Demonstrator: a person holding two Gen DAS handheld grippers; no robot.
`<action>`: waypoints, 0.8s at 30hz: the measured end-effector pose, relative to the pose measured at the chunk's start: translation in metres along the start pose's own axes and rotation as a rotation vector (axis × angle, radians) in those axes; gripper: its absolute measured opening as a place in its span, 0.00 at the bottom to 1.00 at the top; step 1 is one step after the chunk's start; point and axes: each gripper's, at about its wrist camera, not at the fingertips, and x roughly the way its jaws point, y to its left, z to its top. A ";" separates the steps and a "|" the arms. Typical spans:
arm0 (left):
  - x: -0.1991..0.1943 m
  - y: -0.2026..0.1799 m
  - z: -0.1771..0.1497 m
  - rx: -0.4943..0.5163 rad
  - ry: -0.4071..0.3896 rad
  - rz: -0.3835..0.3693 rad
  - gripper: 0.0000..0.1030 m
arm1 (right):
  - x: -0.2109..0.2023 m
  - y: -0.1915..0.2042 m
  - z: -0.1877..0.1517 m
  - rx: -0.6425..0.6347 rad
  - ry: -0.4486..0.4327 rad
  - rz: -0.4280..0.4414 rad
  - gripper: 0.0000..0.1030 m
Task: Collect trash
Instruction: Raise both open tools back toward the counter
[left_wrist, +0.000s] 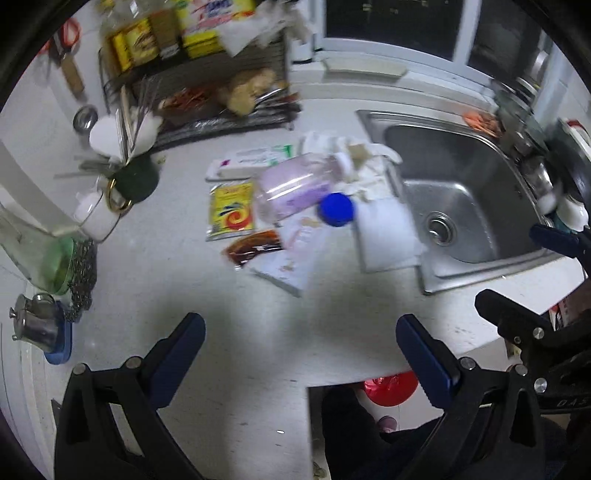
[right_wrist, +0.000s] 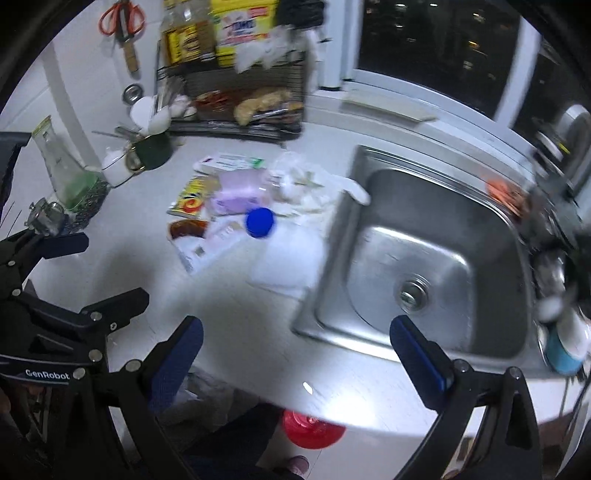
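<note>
Left wrist: blurry wrappers, blue cap beside sink.

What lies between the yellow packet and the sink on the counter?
In the left wrist view, between the yellow packet and the sink lie a pale purple plastic pack, a blue cap and white wrappers.

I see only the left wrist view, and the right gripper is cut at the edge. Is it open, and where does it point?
Observer: The right gripper is open and empty, and it points at the near left corner of the sink.
Operator: What is at the sink's right side? It is blurred for me.
Observer: A light blue container with something white on top.
Operator: And the orange thing on the wall, top left?
Observer: Scissors with orange handles, hanging.
</note>
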 end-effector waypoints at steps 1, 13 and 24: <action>0.004 0.013 0.001 -0.021 0.006 -0.002 1.00 | 0.005 0.006 0.006 -0.015 0.003 0.009 0.98; 0.051 0.110 -0.024 -0.232 0.136 0.033 1.00 | 0.079 0.087 0.046 -0.236 0.103 0.149 0.98; 0.095 0.159 -0.046 -0.360 0.242 0.009 1.00 | 0.140 0.137 0.061 -0.358 0.214 0.233 0.89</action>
